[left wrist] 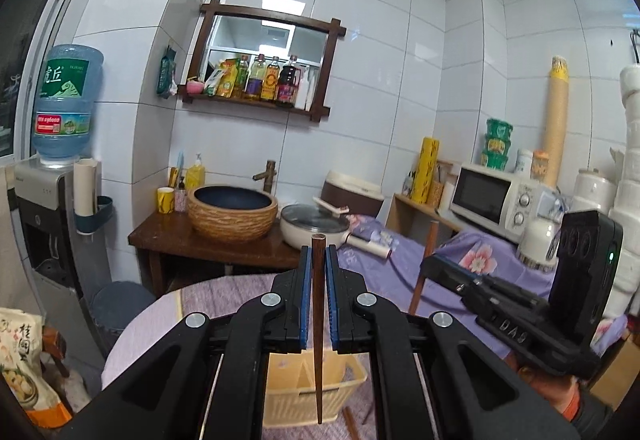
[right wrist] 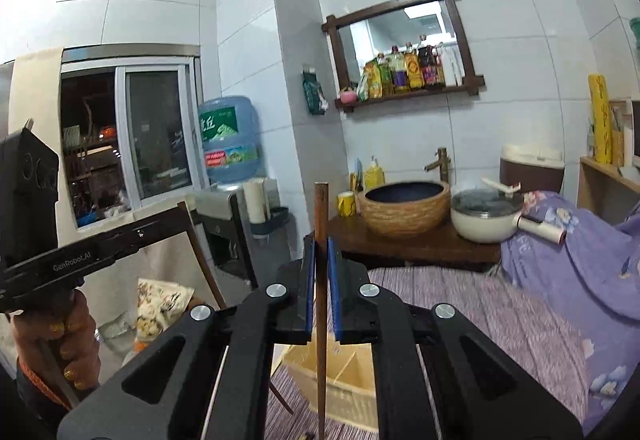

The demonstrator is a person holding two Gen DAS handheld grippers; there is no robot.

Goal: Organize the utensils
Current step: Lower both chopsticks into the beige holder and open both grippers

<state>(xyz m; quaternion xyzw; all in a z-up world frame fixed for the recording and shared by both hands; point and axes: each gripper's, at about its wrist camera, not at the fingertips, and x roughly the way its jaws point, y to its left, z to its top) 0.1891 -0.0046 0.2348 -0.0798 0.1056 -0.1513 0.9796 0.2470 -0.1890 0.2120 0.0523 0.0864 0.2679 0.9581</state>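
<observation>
My left gripper (left wrist: 319, 252) is shut on a dark brown chopstick (left wrist: 318, 320), held upright with its tip hanging over a cream slotted utensil basket (left wrist: 344, 388) on the purple-clothed table. My right gripper (right wrist: 321, 244) is shut on another brown chopstick (right wrist: 320, 300), also upright above the same basket (right wrist: 352, 396). The right gripper's body (left wrist: 520, 316) shows at the right of the left wrist view with its chopstick (left wrist: 425, 264). The left gripper's body (right wrist: 60, 256) shows at the left of the right wrist view. More chopsticks lie beside the basket (right wrist: 280, 396).
A round table with a striped purple cloth (right wrist: 460, 304) holds the basket. Behind it stands a wooden counter with a woven basin (left wrist: 232, 214) and a lidded pot (left wrist: 314, 226). A water dispenser (left wrist: 60, 200) is at the left, a microwave (left wrist: 496, 200) at the right.
</observation>
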